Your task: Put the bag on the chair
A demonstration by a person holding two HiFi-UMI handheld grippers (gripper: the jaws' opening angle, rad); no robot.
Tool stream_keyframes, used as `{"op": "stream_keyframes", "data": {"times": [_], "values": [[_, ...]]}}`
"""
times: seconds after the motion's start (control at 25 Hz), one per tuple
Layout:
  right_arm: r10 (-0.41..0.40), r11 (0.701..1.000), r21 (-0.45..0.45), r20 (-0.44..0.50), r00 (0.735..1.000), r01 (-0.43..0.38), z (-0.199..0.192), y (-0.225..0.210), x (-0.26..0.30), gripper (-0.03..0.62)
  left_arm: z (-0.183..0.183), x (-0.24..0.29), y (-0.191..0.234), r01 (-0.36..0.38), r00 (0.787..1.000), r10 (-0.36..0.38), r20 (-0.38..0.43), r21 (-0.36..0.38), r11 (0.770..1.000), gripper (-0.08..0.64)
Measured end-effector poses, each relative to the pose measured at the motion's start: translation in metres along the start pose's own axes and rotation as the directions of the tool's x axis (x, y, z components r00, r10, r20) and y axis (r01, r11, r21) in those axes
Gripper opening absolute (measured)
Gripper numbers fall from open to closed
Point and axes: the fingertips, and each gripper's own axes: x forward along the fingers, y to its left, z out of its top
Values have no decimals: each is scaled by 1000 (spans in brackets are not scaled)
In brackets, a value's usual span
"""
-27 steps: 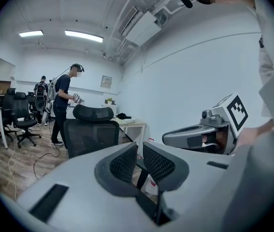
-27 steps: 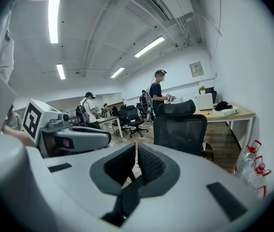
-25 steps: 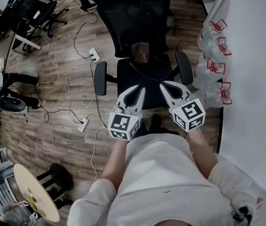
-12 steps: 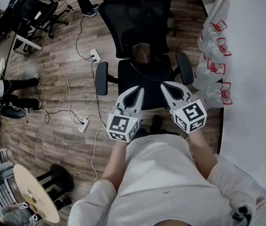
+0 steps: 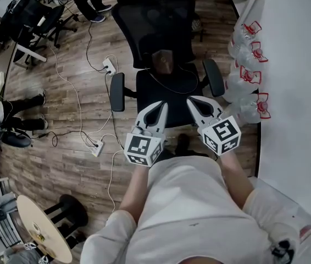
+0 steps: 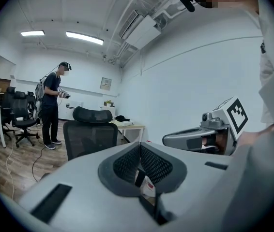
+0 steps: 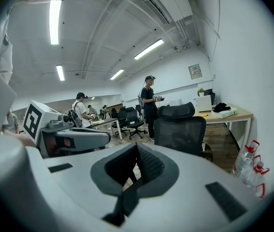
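The left gripper (image 5: pixel 162 104) has just been closing its jaws, and they now stand pressed together with nothing caught between them. Its own view shows the ribbed pads meeting, with only a sliver of the room visible past them. A second ago a narrow gap still showed at its tips in the head view, and that gap is the one real change. The right gripper (image 5: pixel 193 99) is likewise pinched together on nothing and sits just to the right of the left one. Both hands are about where they were, held side by side in front of the person's body and tipped slightly downward. The bag (image 5: pixel 164 61), a small brown one, lies straight ahead of the two grippers and a little beyond their tips. It rests at the back of the seat of the chair (image 5: pixel 154 95), propped against the foot of the mesh backrest, and it has not shifted over the last second. Neither gripper touches it, and bare seat lies between the fingertips and the bag. The chair's armrests flank the grippers ahead to the left and right. A row of water bottles (image 5: pixel 248 76) stands on the floor off beyond the right gripper, against the white wall. With the bag settled on the seat and both grippers empty, the placing looks finished. The closing of the left jaws on nothing reads as the hands coming to rest, not as a fresh grasp.
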Motion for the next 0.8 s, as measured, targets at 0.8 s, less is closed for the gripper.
{"op": "stream_keyframes", "data": {"times": [0.8], "values": [[-15,1000,-16,-22,1000,15,-2,3,1,3,1,-2,-1,19,1000,-19,13,-4,1000,6]]}}
